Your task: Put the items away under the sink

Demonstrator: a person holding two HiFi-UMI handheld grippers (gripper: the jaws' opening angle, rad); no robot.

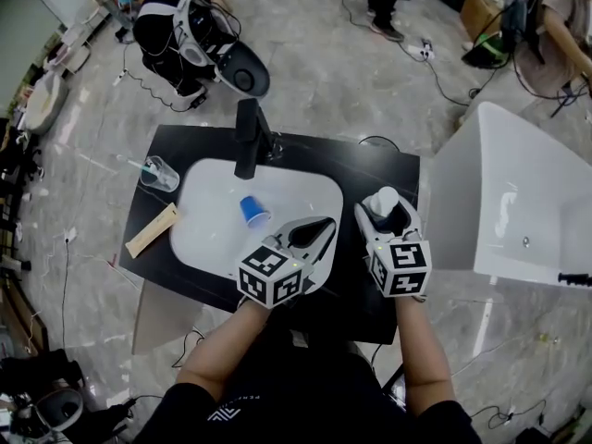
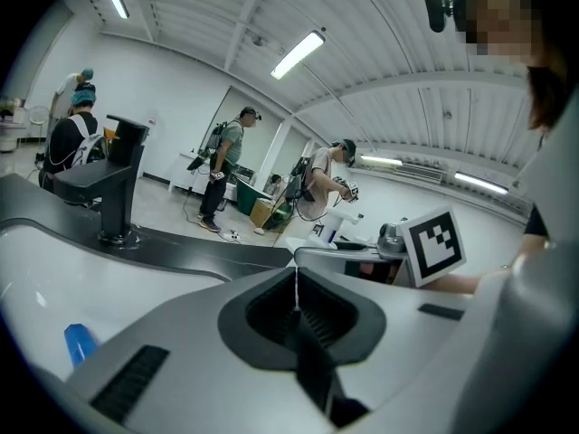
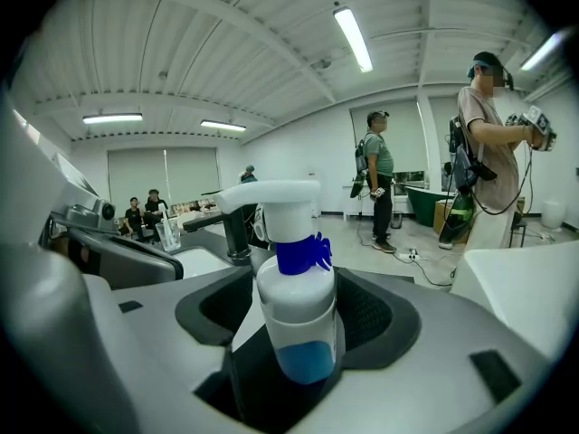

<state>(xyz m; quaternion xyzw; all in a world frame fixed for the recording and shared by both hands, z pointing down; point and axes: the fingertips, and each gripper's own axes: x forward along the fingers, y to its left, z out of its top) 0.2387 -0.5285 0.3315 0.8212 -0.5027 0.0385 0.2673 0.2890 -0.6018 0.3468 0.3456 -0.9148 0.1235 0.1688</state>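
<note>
Faucet (image 1: 248, 137) and blue cup (image 1: 255, 211) mid-sink — bare counter (image 1: 361, 169) rightward

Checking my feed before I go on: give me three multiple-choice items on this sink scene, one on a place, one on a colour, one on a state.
1. Where does the blue cup lie?
A) in the white basin
B) on the black counter
C) on the floor

2. What colour is the spray bottle's collar?
A) red
B) blue
C) green

3. How do the left tool's jaws stand?
A) wide apart
B) closed on the cup
C) together, with nothing between

Answers:
1 A: the head view shows the cup inside the basin, below the faucet.
2 B: a blue collar sits under the bottle's white head.
3 C: the left gripper view shows the jaws meeting along a thin line.
</note>
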